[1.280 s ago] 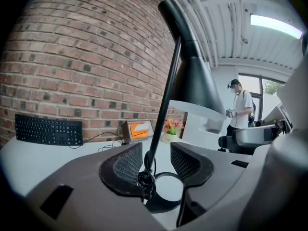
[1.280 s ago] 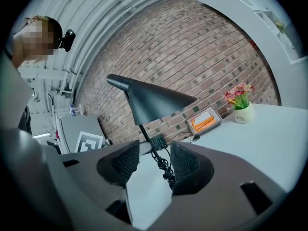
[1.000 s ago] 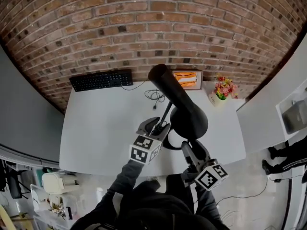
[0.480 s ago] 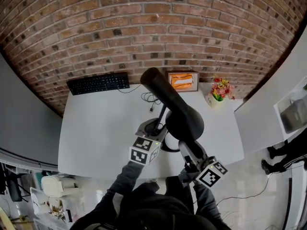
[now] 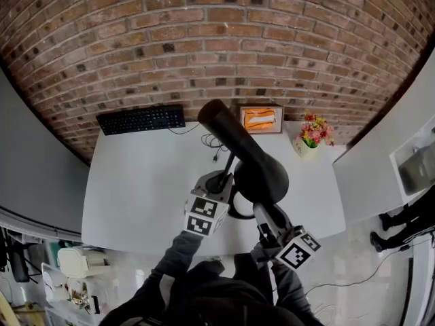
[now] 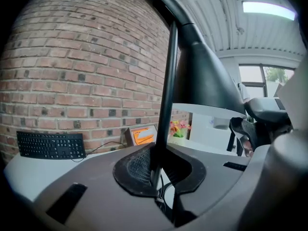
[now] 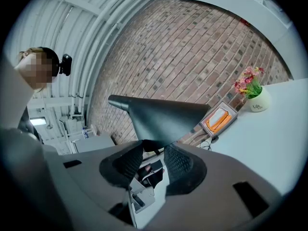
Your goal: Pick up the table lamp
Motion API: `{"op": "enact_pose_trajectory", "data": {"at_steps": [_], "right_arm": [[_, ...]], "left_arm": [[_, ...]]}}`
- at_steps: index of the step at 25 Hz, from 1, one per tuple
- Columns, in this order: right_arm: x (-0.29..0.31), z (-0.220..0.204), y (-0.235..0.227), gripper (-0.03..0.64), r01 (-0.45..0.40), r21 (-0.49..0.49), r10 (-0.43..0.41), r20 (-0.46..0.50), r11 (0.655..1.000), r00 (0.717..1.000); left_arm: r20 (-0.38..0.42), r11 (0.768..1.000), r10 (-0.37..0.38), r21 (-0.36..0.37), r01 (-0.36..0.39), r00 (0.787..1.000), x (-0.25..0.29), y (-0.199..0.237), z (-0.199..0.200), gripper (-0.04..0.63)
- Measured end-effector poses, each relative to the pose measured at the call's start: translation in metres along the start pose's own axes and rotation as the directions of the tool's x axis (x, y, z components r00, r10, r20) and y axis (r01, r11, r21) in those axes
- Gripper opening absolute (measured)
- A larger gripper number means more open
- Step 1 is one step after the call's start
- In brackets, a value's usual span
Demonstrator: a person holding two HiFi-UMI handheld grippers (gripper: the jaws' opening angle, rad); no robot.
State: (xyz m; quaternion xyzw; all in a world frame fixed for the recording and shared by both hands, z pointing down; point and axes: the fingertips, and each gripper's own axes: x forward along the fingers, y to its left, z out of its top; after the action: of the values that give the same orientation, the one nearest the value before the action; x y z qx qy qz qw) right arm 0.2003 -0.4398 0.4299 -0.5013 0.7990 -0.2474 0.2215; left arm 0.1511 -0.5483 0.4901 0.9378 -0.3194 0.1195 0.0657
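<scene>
A black table lamp stands near the front of the white table (image 5: 143, 182). It has a thin stem (image 5: 231, 163), a cone shade (image 5: 248, 155) and a round base (image 5: 239, 213). My left gripper (image 5: 221, 182) has just been closing, and its pads now press on the stem (image 6: 166, 81) low down, just above the base. My right gripper (image 5: 264, 212) sits under the wide end of the shade (image 7: 163, 117). Its jaws have just been closing too. The shade's lower edge lies between their tips, with a gap still showing between the pads.
A black keyboard (image 5: 141, 119) lies at the back left. An orange box (image 5: 260, 118) and a small pot of flowers (image 5: 312, 133) stand at the back right. The lamp's cable (image 5: 217, 145) coils behind the stem. The brick wall rises behind the table.
Both grippers stay at the lamp with little movement. The left jaws have drawn in around the stem. The lamp stands in the same place on the table.
</scene>
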Motion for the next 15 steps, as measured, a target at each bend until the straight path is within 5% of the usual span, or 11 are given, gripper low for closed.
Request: {"op": "enact_pose_trajectory", "data": {"at_steps": [15], "right_arm": [[0.008,0.015,-0.001,0.117,-0.044,-0.005,0.044,-0.002,0.999,0.999]], "left_arm": [[0.034,0.998,0.054,0.033,-0.055,0.998,0.0,0.002,0.013,0.023]]}}
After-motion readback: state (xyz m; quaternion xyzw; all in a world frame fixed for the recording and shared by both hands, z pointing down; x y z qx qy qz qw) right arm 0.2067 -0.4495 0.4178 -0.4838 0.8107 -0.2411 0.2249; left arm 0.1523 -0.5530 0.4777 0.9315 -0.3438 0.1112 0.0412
